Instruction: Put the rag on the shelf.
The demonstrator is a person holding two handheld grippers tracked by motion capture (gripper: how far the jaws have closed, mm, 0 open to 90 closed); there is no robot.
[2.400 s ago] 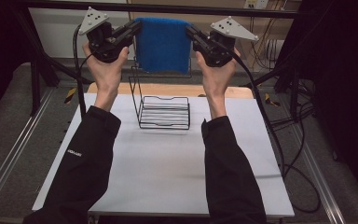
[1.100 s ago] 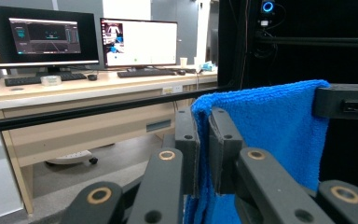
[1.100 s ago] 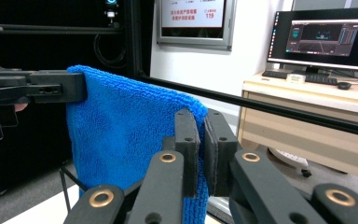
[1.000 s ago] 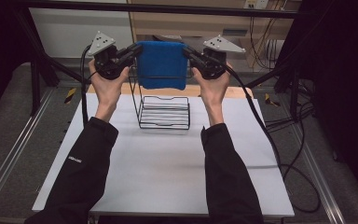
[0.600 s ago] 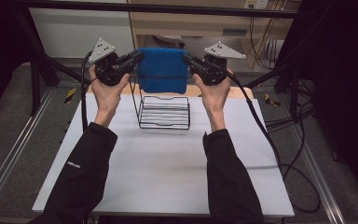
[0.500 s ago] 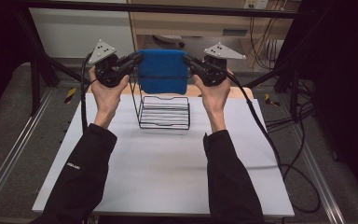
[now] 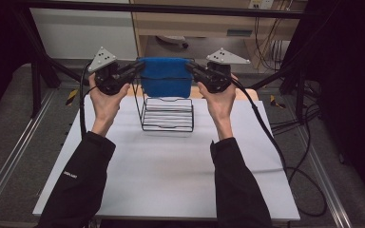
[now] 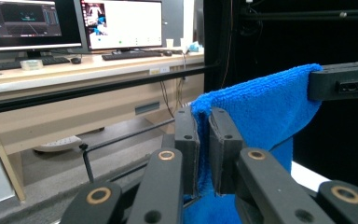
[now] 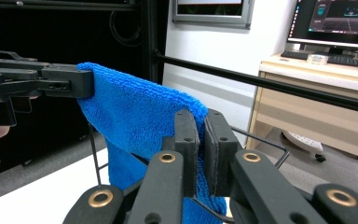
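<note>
While the white table (image 7: 161, 175) spreads under both dark sleeves, a black wire rack (image 7: 167, 114) stands on it toward the far edge, between the person's two raised hands. Above the rack hangs a blue cloth (image 7: 165, 81) (a fluffy microfibre one), stretched level along its top edge and draping down so that its lower hem reaches just over the rack's back wire. The left gripper (image 7: 139, 70) pinches the cloth's upper left corner, its jaws closed narrow on the fabric; in the left gripper view the cloth (image 8: 261, 116) is clamped between the two black pads. The right gripper (image 7: 191, 71) nips the upper right corner the same way, with the cloth (image 9: 135, 126) pressed tight between its pads in the right gripper view.
</note>
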